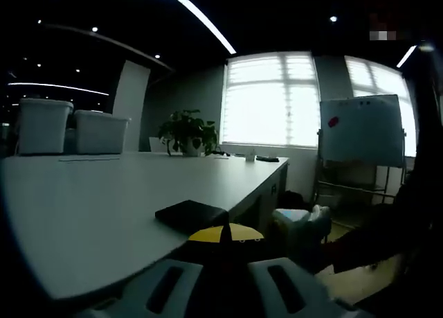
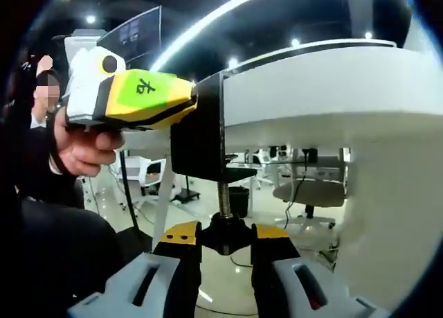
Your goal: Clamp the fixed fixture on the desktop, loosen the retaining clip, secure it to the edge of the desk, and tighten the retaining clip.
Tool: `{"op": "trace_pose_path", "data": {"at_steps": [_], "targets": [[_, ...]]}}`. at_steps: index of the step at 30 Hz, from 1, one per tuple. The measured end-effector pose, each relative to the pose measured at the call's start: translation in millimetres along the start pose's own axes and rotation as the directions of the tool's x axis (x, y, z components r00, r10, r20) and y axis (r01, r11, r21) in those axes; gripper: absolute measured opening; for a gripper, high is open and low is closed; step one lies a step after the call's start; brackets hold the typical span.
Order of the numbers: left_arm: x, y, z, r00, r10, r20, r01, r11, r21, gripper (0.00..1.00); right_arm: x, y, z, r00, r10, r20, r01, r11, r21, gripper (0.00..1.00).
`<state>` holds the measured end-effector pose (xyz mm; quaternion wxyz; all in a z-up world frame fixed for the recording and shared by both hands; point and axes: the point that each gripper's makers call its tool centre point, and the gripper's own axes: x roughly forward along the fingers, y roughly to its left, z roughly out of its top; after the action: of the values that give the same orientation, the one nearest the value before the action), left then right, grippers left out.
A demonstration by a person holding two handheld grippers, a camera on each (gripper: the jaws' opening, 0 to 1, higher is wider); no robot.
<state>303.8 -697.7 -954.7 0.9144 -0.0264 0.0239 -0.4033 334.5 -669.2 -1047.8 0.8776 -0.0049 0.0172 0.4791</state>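
- Tightening looks the step in hand: right gripper has its jaws closed on the screw knob under the surface's edge
- Black clamp fixture straddles that edge, its pad lying on top near the corner
- Left gripper steadies the fixture; jaws' state I cannot tell
- Turn the knob squarely, keeping the threaded rod upright
- Open room lies below the edge

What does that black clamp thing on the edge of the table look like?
The black clamp is a dark, metal-looking C-shaped bracket hooked over the white desk's edge. A threaded screw runs down to a black knob, pinched by the right hand-held gripper. The left hand-held gripper holds its upper part.
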Motion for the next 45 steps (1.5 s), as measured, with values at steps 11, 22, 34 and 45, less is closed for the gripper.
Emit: {"op": "trace_pose_path", "data": {"at_steps": [11,22,34,45], "targets": [[0,-2.6,-3.2,0.999,0.002,-0.041,-0.001,1.000,0.026,0.01,3,4,-1.5,0.997,0.077,0.018,-0.077,0.997,-0.010,0.26],[-1,-3.3,-4.6,0.999,-0.007,-0.045,0.010,0.999,0.054,0.01,-21,-15,9.7,0.886,-0.453,0.098,0.458,0.888,-0.036,0.52],[-2,-3.0,-4.7,0.999,-0.021,-0.036,0.023,0.998,0.061,0.01,-20,-15,-10.7,0.718,-0.696,0.017,0.696,0.718,0.014,0.51],[-2,-2.9,-4.0,0.999,-0.027,-0.029,0.029,0.998,0.059,0.01,-11,-14,1.7,0.724,-0.688,0.054,0.688,0.725,0.028,0.35]]}}
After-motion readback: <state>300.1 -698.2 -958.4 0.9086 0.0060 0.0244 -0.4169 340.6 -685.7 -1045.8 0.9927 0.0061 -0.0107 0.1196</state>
